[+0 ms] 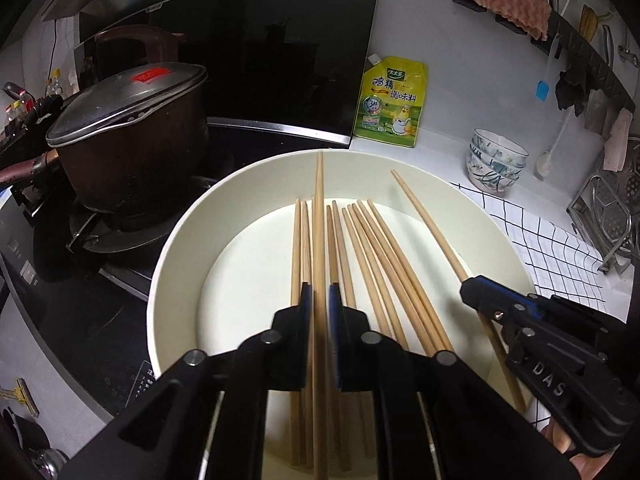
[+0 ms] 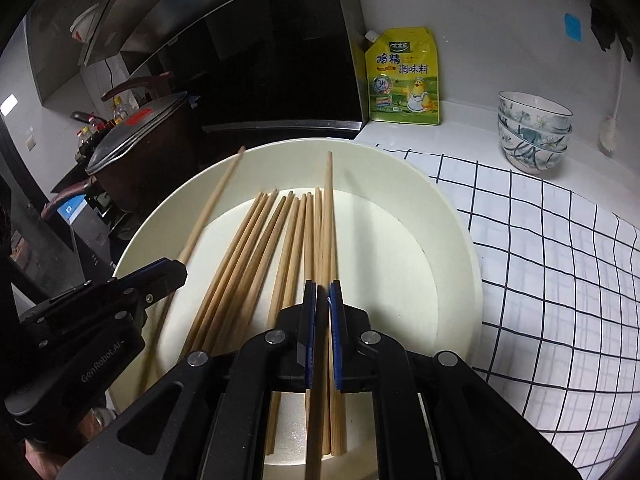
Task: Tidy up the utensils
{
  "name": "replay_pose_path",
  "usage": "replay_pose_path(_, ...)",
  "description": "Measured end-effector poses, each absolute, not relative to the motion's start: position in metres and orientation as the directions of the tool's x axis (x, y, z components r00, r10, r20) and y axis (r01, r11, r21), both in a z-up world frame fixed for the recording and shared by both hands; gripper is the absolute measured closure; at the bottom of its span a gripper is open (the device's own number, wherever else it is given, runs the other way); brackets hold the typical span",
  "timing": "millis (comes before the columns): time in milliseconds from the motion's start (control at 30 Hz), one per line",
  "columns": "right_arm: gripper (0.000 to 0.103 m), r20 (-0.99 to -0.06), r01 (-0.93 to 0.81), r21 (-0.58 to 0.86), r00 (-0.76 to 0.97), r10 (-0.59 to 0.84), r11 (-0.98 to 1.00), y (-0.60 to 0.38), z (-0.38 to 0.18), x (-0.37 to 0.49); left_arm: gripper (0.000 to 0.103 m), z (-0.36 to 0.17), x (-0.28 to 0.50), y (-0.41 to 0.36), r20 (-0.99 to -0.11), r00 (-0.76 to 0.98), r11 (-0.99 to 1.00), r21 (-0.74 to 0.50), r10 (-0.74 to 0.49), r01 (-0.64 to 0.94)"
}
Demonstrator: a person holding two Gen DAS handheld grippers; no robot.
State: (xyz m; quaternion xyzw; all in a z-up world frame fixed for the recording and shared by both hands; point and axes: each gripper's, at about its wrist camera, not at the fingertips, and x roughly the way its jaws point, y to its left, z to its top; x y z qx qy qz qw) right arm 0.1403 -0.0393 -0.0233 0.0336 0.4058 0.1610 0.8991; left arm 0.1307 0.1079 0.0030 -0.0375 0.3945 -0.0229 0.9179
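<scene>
Left tongs (image 1: 320,300) and right tongs (image 2: 322,296) both pitched down over the white basin (image 1: 180,240), each clenched on one chopstick (image 1: 319,216). More loose chopsticks (image 1: 372,264) lie in the basin between the two tongs.

Both grippers are black with blue finger pads (image 1: 307,312) and round silver pivot screws (image 2: 275,336). The right gripper (image 1: 470,286) reads "DAS"; the left gripper (image 2: 178,270) reads "GenRobot.AI".

This is a home kitchen: a lidded pot (image 1: 128,140) sits on a gas stove (image 1: 100,236) beneath a black range hood (image 1: 240,40), a seasoning pouch (image 1: 390,102) and stacked bowls (image 1: 496,166) stand on the white counter (image 1: 432,152), and utensils hang from a wall rail (image 1: 580,40).
</scene>
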Motion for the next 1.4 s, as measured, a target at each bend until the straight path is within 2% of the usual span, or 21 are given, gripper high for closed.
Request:
replay_pose_path(67, 0.093, -0.711, -0.253, 0.191, 0.631, 0.311, 0.948, -0.043, -0.021, 0.137, 0.065, 0.005, 0.126, 0.109, -0.710, 0.703, 0.997, -0.074, -0.054, 0.002)
replay_pose_path(100, 0.089, -0.708, -0.249, 0.185, 0.637, 0.305, 0.951, -0.043, -0.020, 0.136, 0.047, 0.007, 0.123, 0.111, -0.701, 0.711, 0.997, -0.079, -0.053, -0.003)
replay_pose_path(133, 0.087, -0.702, -0.241, 0.181, 0.647, 0.297, 0.954, -0.045, -0.018, 0.133, 0.040, 0.009, 0.121, 0.112, -0.691, 0.721, 0.996, -0.084, -0.054, -0.006)
replay_pose_path(367, 0.079, -0.684, -0.227, 0.174, 0.673, 0.283, 0.958, -0.051, -0.013, 0.116, 0.037, 0.018, 0.111, 0.110, -0.674, 0.737, 0.997, -0.079, -0.043, -0.014)
replay_pose_path(967, 0.073, -0.669, -0.208, 0.175, 0.692, 0.271, 0.963, -0.062, -0.009, 0.088, 0.033, 0.018, 0.086, 0.103, -0.682, 0.729, 0.996, -0.087, -0.058, -0.003)
replay_pose_path(1133, 0.072, -0.672, -0.202, 0.180, 0.690, 0.270, 0.963, -0.064, -0.011, 0.085, 0.024, 0.017, 0.082, 0.102, -0.683, 0.727, 0.995, -0.095, -0.063, -0.003)
replay_pose_path(1400, 0.063, -0.666, -0.188, 0.179, 0.699, 0.260, 0.966, -0.070, -0.009, 0.080, 0.021, 0.019, 0.079, 0.100, -0.680, 0.731, 0.996, -0.089, -0.056, -0.006)
